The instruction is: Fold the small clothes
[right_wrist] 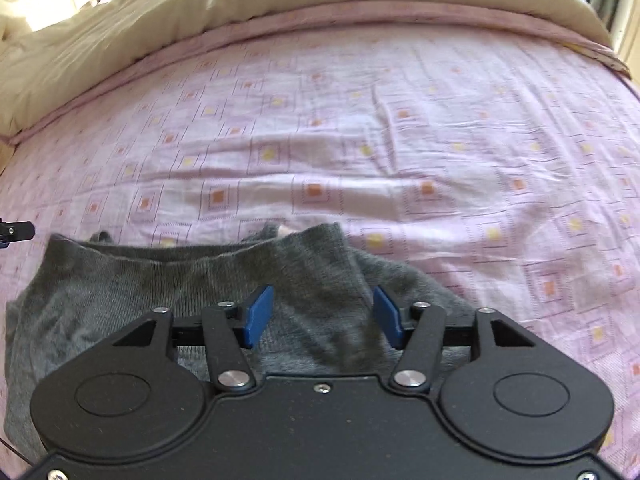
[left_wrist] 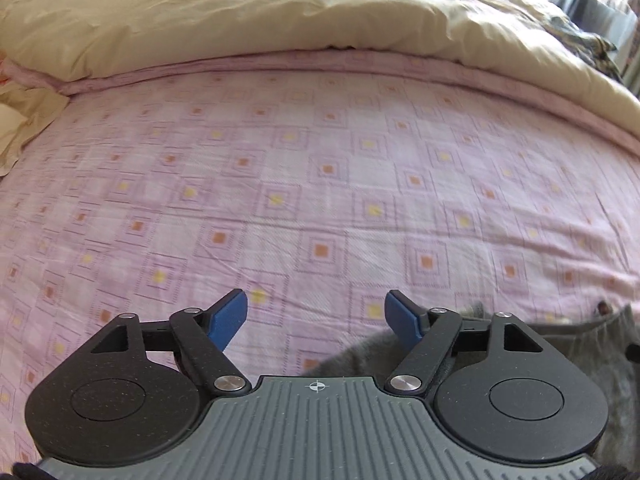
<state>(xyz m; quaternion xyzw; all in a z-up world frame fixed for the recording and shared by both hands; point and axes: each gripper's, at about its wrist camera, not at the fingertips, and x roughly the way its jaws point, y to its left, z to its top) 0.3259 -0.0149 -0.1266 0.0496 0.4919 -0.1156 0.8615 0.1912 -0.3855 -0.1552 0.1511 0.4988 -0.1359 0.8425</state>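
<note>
A small grey knit garment (right_wrist: 168, 280) lies crumpled on the pink patterned bedsheet (right_wrist: 400, 152). In the right wrist view it spreads beneath and ahead of my right gripper (right_wrist: 322, 312), which hovers over it, open, nothing between its blue fingers (right_wrist: 260, 314). In the left wrist view the same grey garment (left_wrist: 576, 344) shows at the lower right, partly hidden by the gripper body. My left gripper (left_wrist: 316, 316) is open above bare bedsheet (left_wrist: 320, 180), just left of the garment's edge. A dark tip of the left gripper (right_wrist: 18, 231) pokes in at the right wrist view's left edge.
A cream duvet (left_wrist: 240, 12) is bunched along the far side of the bed, also cream duvet (right_wrist: 120, 32) in the right wrist view. Dark patterned cloth (left_wrist: 584, 40) lies at the far right. The sheet has shallow wrinkles (right_wrist: 380, 112).
</note>
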